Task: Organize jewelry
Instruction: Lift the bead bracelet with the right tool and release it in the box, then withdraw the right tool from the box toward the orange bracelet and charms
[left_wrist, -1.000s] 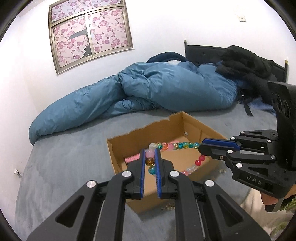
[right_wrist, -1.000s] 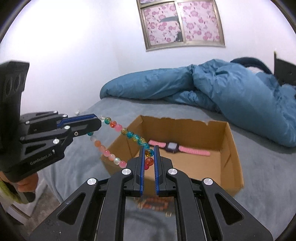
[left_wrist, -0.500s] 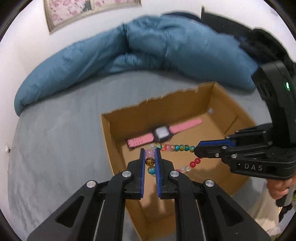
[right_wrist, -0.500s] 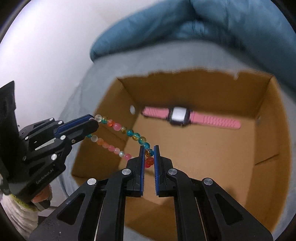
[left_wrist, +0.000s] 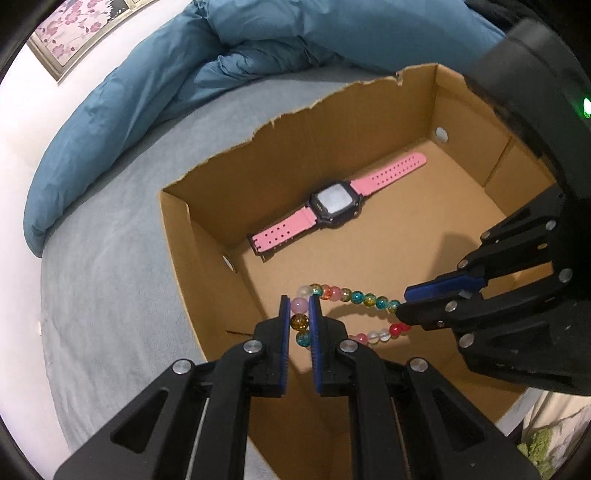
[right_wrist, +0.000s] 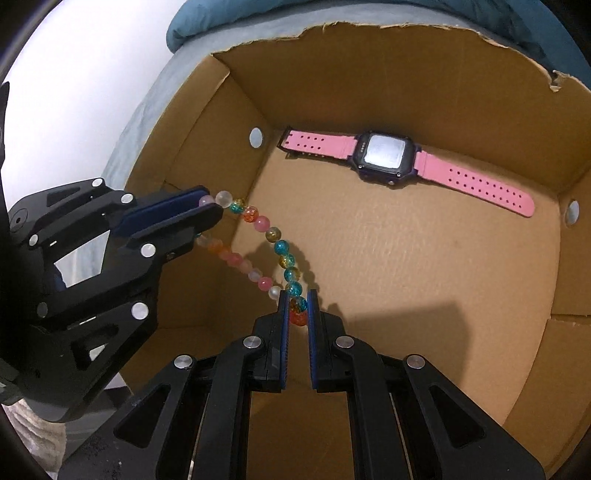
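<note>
A bracelet of coloured glass beads (left_wrist: 354, 297) (right_wrist: 275, 240) hangs stretched between both grippers, inside the open cardboard box (left_wrist: 207, 280) (right_wrist: 517, 258) and above its floor. My left gripper (left_wrist: 300, 314) (right_wrist: 212, 208) is shut on one end of the loop. At the other end my right gripper (right_wrist: 297, 306) (left_wrist: 402, 310) is shut on the beads too. A pink-strapped watch (left_wrist: 334, 203) (right_wrist: 384, 153) with a dark case lies flat on the box floor by the far wall.
The box stands on a grey bed (left_wrist: 96, 280). A rumpled blue duvet (left_wrist: 207, 66) lies beyond it. Torn edges run along the box's far wall (right_wrist: 388, 26). A framed floral picture (left_wrist: 81, 22) hangs on the white wall.
Both grippers have tipped downward and sunk into the box with the bracelet still stretched between them. The box and watch now fill both views.
</note>
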